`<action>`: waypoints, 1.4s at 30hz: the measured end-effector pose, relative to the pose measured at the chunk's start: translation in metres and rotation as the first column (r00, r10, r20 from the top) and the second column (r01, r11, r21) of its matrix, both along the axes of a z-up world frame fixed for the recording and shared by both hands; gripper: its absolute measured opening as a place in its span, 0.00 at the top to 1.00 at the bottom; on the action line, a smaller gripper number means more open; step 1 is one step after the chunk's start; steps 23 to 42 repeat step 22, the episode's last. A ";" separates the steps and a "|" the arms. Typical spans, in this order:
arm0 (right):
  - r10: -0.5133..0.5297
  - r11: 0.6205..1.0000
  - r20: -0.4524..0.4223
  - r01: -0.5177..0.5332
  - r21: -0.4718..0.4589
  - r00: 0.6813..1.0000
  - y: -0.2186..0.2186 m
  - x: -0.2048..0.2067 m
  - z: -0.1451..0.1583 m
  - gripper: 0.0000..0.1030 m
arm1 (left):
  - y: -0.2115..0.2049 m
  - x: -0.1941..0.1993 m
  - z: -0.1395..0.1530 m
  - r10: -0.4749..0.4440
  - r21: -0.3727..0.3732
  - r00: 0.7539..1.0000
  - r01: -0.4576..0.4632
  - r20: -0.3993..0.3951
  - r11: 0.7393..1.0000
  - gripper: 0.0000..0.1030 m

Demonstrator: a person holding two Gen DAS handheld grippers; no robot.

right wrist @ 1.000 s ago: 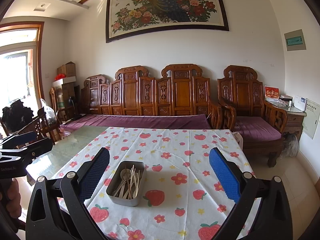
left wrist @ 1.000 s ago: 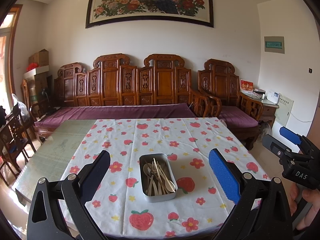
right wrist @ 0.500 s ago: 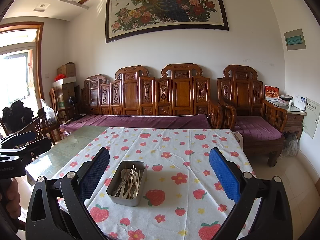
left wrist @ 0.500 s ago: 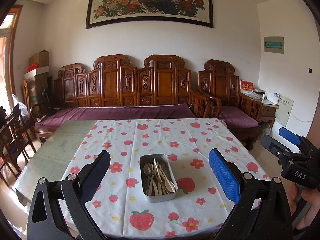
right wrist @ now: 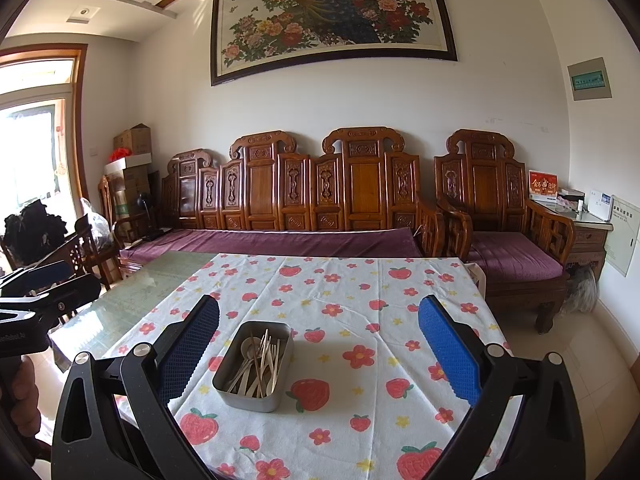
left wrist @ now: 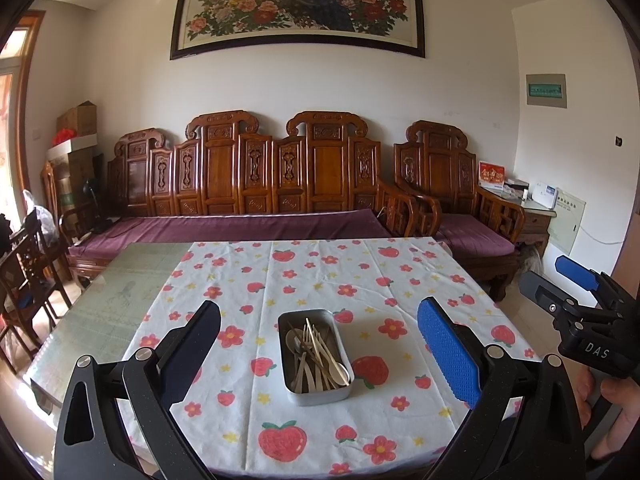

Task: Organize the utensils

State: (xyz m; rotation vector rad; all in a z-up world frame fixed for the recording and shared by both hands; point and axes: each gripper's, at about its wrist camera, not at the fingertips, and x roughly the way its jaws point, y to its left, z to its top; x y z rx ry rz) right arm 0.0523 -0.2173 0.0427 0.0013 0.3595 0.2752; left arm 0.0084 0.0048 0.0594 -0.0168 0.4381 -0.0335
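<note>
A grey metal tray (left wrist: 316, 394) (right wrist: 234, 390) sits near the front of the table on a white strawberry-print cloth (left wrist: 320, 280) (right wrist: 360, 300). It holds a jumble of pale utensils (left wrist: 318, 354) (right wrist: 260, 364): forks, spoons and thin sticks. My left gripper (left wrist: 318, 344) is open and empty, held above the table's near edge with the tray between its fingers in view. My right gripper (right wrist: 318, 344) is open and empty, with the tray low and left of its centre. Each gripper shows at the edge of the other's view: the right gripper (left wrist: 576, 296), the left gripper (right wrist: 44, 284).
The cloth covers the right part of a glass-topped table (left wrist: 100, 312) (right wrist: 132, 292). A carved wooden sofa (left wrist: 256, 200) with purple cushions stands behind it, an armchair (left wrist: 460, 208) to the right, dark chairs (left wrist: 28, 264) at the left. The floor (right wrist: 580, 360) lies beyond the table's right edge.
</note>
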 end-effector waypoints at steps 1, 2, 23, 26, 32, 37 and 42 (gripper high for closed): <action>0.000 1.000 0.000 0.000 0.000 1.000 0.000 0.000 -0.001 0.03 | 0.000 0.000 0.000 0.000 0.000 1.000 0.000 0.001 1.000 0.08; 0.000 1.000 0.000 0.000 -0.001 1.000 0.000 0.000 0.000 0.03 | 0.001 0.000 0.001 -0.001 0.000 1.000 0.001 0.001 1.000 0.08; 0.000 1.000 0.001 0.000 0.001 1.000 -0.001 0.000 0.000 0.03 | 0.000 0.001 0.001 -0.002 0.001 1.000 0.002 0.003 1.000 0.08; 0.000 1.000 0.001 0.000 0.001 1.000 -0.001 0.000 0.000 0.03 | 0.000 0.001 0.001 -0.002 0.001 1.000 0.002 0.003 1.000 0.08; 0.000 1.000 0.001 0.000 0.001 1.000 -0.001 0.000 0.000 0.03 | 0.000 0.001 0.001 -0.002 0.001 1.000 0.002 0.003 1.000 0.08; 0.000 1.000 0.001 0.000 0.001 1.000 -0.001 0.000 0.000 0.03 | 0.000 0.001 0.001 -0.002 0.001 1.000 0.002 0.003 1.000 0.08; 0.000 1.000 0.001 0.000 0.001 1.000 -0.001 0.000 0.000 0.03 | 0.000 0.001 0.001 -0.002 0.001 1.000 0.002 0.003 1.000 0.08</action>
